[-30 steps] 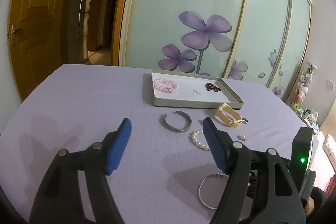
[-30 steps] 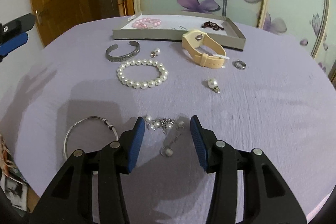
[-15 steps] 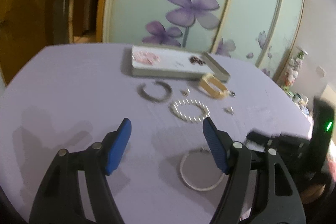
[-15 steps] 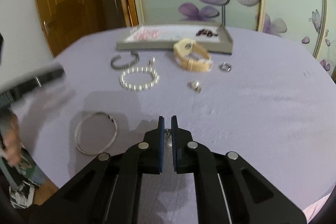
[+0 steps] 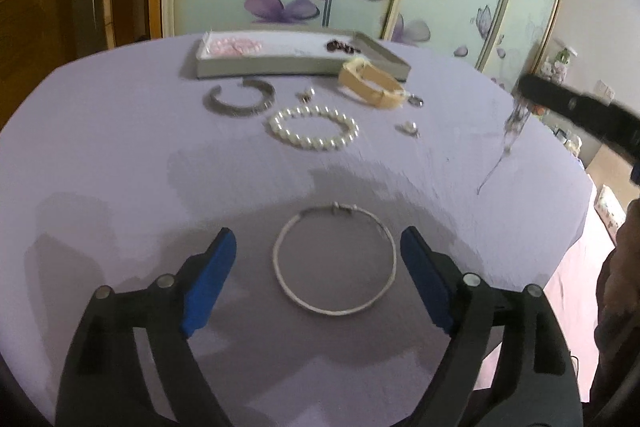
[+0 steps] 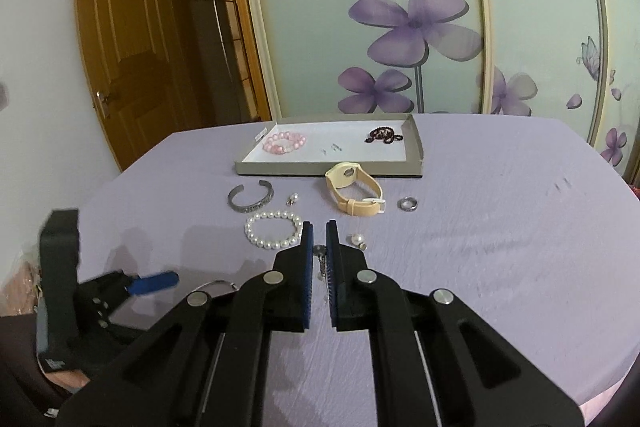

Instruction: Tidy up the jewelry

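Note:
My right gripper (image 6: 319,235) is shut on a thin silver chain necklace (image 6: 321,263) and holds it above the purple cloth; the chain dangles from it in the left wrist view (image 5: 513,123). My left gripper (image 5: 318,267) is open, its pads either side of a silver hoop bangle (image 5: 335,263) lying on the cloth. The grey tray (image 6: 416,147) at the back holds a pink bead bracelet (image 6: 285,143) and a dark bracelet (image 6: 382,135). In front of it lie a grey cuff (image 6: 251,197), a pearl bracelet (image 6: 273,229) and a beige watch (image 6: 354,189).
A small silver ring (image 6: 408,203) and two pearl earrings (image 6: 357,239) (image 6: 293,198) lie loose on the cloth. Glass sliding doors with purple flowers stand behind the table. A wooden door (image 6: 120,59) is at the far left.
My right gripper closed on the chain necklace and lifted it off the cloth. My left gripper moved right and down until the silver hoop bangle lies between its open pads.

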The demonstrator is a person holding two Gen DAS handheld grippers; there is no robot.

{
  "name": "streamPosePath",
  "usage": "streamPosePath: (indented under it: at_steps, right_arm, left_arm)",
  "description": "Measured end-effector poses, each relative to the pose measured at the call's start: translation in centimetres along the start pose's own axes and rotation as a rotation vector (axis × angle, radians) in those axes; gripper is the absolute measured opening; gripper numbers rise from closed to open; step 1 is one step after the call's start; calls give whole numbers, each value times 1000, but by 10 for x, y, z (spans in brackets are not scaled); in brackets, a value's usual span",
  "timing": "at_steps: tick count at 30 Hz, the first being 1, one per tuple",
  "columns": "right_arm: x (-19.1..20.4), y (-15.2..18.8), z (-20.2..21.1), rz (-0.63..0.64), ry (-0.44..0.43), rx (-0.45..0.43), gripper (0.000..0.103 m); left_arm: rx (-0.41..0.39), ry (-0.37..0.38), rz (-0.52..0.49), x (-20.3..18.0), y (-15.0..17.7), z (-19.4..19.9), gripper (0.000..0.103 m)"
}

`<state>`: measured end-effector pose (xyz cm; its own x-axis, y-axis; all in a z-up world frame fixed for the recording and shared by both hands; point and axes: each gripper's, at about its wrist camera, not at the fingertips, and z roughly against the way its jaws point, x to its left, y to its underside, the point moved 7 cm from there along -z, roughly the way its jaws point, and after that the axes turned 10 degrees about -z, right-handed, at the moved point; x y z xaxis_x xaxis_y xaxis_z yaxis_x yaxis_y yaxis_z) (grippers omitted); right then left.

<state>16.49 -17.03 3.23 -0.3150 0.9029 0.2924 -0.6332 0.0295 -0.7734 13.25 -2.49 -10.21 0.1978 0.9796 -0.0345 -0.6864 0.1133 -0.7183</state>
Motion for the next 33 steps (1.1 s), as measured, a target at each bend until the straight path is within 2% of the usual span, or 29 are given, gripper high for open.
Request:
streamPosePath:
  at_steps: [3,9,12,15,26,27,28,29,30,33]
  right_arm:
    - [-2,-1,-1,-3,0,0,6]
    - [-4,-1,0,-9,-5,-1,6]
    - [-6,-2,2,-14,-7,-4,6]
    - [-7,-3,3,-18,-9,-6,6]
    - [-11,-9,13,-28,-20,-31,6]
    - [-11,-10,14,-28,-21,-34,6]
    - [-11,-11,15,-27,-22,-36,6]
    - [-11,-11,15,-27,-23,-37,6]
    - [-11,-11,15,-26,-23,-37,6]
    - [-12,-11,15,-28,-24,-36,6]
  left_arm:
    - [12,-10,-7,-8,2,-7,90]
    - [40,-92,-41,-16,-3,-17,90]
    - [46,-150,-81,-22,-3,-20,79]
    - [42,-155,-83,-25,-5,-20,71]
    - [51,-159,-74,-26,-10,-22,68]
    - [40,-154,-78,-26,-13,-21,56]
    - [41,-142,-81,-28,-14,-21,12]
    - [68,-145,-70,-26,-15,-24,11]
    - [69,-134,-59,-23,-18,-26,13]
    - [61,-164,-72,-16,-20,-30,16]
